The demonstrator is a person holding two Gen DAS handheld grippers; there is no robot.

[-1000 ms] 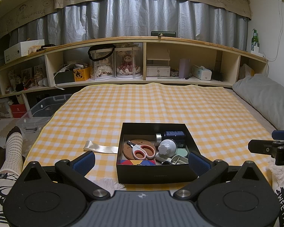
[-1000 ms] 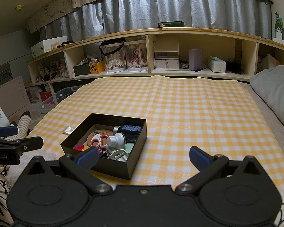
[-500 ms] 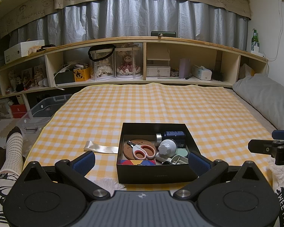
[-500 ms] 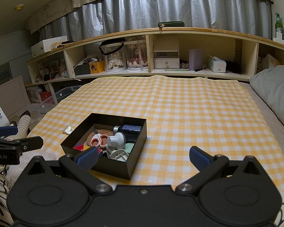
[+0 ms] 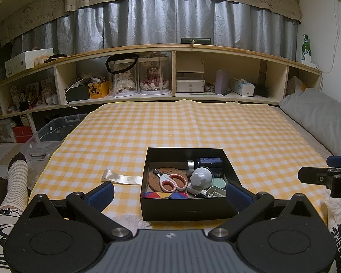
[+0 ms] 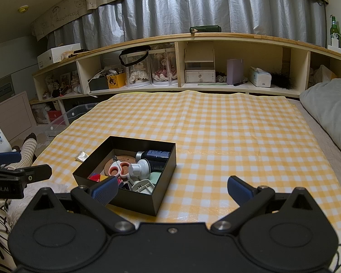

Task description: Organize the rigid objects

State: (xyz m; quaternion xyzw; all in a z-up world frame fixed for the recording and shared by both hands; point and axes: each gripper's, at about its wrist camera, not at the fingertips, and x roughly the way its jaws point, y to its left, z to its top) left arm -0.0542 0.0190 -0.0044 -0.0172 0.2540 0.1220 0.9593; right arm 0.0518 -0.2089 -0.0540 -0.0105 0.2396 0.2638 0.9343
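Observation:
A black open box [image 5: 188, 211] [image 6: 156, 201] sits on the yellow checked cloth near its front edge. Inside lie pink-handled scissors [image 5: 172, 182] [image 6: 118, 168] on a round cork coaster [image 5: 164, 178], a dark blue bottle [image 5: 206, 162] [image 6: 156, 154], a white knob-shaped piece [image 5: 201, 177] [image 6: 138, 168] and other small items. My left gripper [image 5: 169, 193] is open just in front of the box, empty. Right of the box, my right gripper [image 6: 172, 187] hangs open and empty, its left finger [image 6: 104, 190] over the box's near corner.
A cream ribbon [image 5: 121, 179] lies on the cloth left of the box. A grey pillow [image 5: 318, 116] fills the right side. Low wooden shelves [image 5: 170, 72] with dolls and boxes run along the back. A person's socked foot [image 5: 16, 175] is at the left.

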